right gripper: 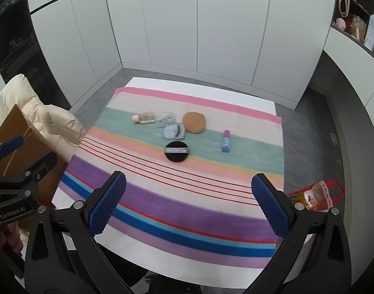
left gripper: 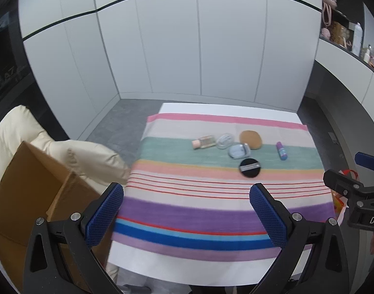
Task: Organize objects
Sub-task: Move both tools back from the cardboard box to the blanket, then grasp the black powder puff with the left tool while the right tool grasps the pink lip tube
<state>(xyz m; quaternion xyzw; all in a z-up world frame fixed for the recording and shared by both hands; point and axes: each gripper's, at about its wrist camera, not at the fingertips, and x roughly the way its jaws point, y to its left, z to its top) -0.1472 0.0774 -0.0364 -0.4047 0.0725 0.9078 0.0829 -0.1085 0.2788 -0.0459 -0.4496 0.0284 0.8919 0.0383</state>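
Observation:
Several small toiletries lie on the green band of a striped cloth [left gripper: 211,208] [right gripper: 187,208]: a small clear bottle with a pink cap [left gripper: 204,142] [right gripper: 143,117], a clear plastic case [left gripper: 225,140] [right gripper: 165,119], a light blue case [left gripper: 239,151] [right gripper: 173,131], a brown round sponge [left gripper: 250,139] [right gripper: 193,122], a black round puff [left gripper: 250,167] [right gripper: 177,150] and a purple and blue tube [left gripper: 281,150] [right gripper: 225,140]. My left gripper [left gripper: 187,210] is open and empty above the cloth's near part. My right gripper [right gripper: 189,203] is open and empty, also short of the objects.
A brown cardboard box [left gripper: 32,191] [right gripper: 18,142] and a cream padded jacket [left gripper: 64,152] [right gripper: 52,120] sit left of the table. A red-handled bag [right gripper: 316,194] lies on the floor at right. White cabinet doors stand behind; shelves with items are at upper right.

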